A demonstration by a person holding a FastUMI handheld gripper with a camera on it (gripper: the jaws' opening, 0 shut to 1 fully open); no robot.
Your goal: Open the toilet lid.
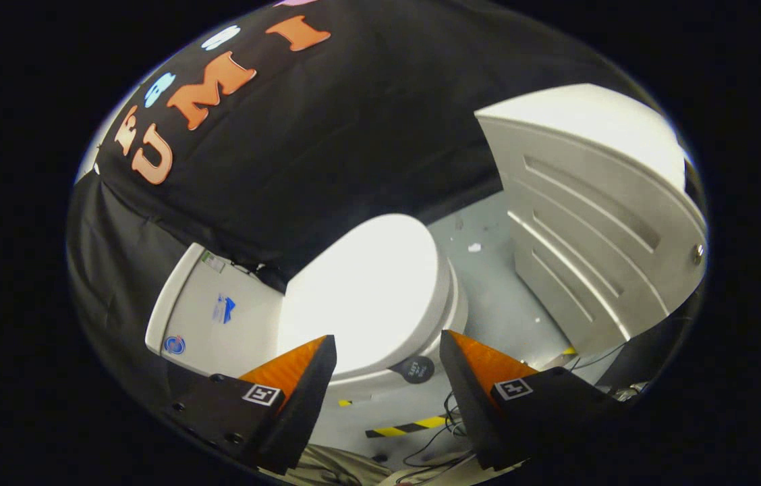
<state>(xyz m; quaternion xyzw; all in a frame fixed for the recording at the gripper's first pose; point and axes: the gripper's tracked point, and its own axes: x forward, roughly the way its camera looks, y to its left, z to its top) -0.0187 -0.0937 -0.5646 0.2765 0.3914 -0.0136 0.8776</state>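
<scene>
A white toilet stands ahead of me, seen tilted. Its lid [367, 290] is down flat on the bowl, brightly lit. The white tank [212, 317] with small stickers sits behind the lid, against the black cloth wall. A dark round sticker [415, 369] marks the bowl's rim below the lid. My gripper [387, 351] is open, its two fingers spread wide. The near edge of the lid lies between and just beyond the fingertips. Nothing is held.
A white cabinet [589, 223] with grooved panels stands to one side of the toilet. The pale floor [502, 297] runs between them. Black-and-yellow tape [407, 427] and loose cables [448, 432] lie on the floor near the fingers.
</scene>
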